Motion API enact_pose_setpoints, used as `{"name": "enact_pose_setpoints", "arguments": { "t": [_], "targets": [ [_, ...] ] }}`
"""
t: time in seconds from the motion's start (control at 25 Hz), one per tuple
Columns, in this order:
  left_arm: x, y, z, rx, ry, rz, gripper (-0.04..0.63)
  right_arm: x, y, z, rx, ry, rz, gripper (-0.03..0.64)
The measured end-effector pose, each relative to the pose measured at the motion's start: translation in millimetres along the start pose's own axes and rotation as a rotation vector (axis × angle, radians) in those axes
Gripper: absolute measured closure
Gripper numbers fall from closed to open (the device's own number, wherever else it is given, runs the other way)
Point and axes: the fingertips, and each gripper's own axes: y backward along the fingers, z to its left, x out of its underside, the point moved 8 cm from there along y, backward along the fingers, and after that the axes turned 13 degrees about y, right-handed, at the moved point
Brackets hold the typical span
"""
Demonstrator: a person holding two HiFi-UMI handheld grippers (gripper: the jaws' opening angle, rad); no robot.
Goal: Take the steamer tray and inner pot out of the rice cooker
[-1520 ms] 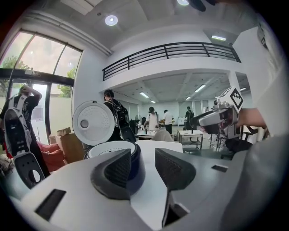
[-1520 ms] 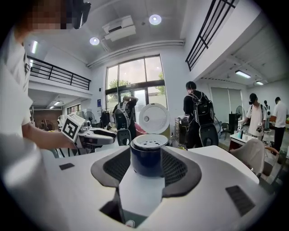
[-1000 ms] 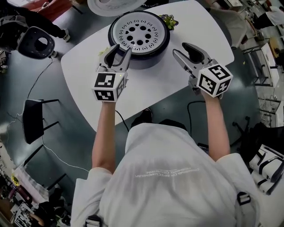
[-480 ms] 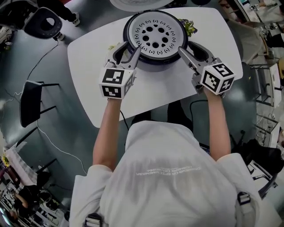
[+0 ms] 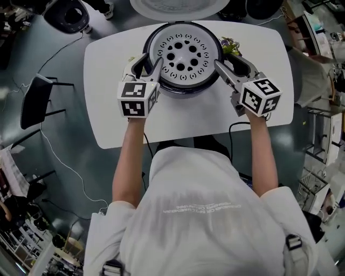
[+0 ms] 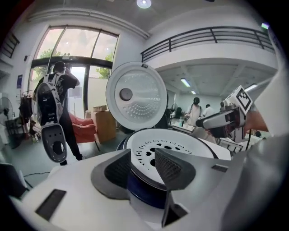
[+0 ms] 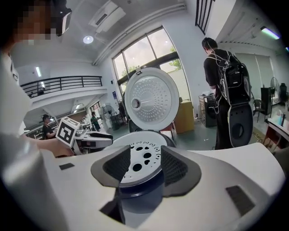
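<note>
Nearest, at 6 o'clock in the head view, the person's white shirt fills the lower frame, and both bare forearms reach up over the white table (image 5: 108, 86). The left gripper (image 5: 144, 66) sits at the 8 o'clock side of the rice cooker (image 5: 183, 89) and the right gripper (image 5: 228, 60) at its 4 o'clock side, each marker cube covering the hand behind it. The left gripper view shows its jaws standing wide apart, with the rim of the white perforated steamer tray (image 5: 207, 62) and the dark cooker wall running between the pads. Whether either pad touches that rim cannot be told. The right gripper view gives much the same: jaws spread, the tray's edge between them, nothing clamped. The tray sits seated in the mouth of the cooker, at 12 o'clock on the table, and it covers the inner pot entirely, so the pot cannot be seen. A small green thing (image 5: 230, 45) at the cooker's 2 o'clock is half hidden behind the right gripper and too small to make out. Farthest, the raised lid (image 5: 172, 5) is cut off by the top edge.
</note>
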Motion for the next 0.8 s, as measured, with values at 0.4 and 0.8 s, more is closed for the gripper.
{"name": "enact_pose_setpoints", "arguments": {
  "t": [0.4, 0.8],
  "targets": [
    [-5.3, -26.2, -2.8, -0.259, -0.043, 0.106, 0.4, 4.8, -32.3, -50.5, -0.165, 0.022, 0.006, 0.411],
    [7.1, -40.1, -7.1, -0.347, -0.177, 0.255, 0.349, 3.2, -49.3, -51.1, -0.248, 0.056, 0.039, 0.39]
  ]
}}
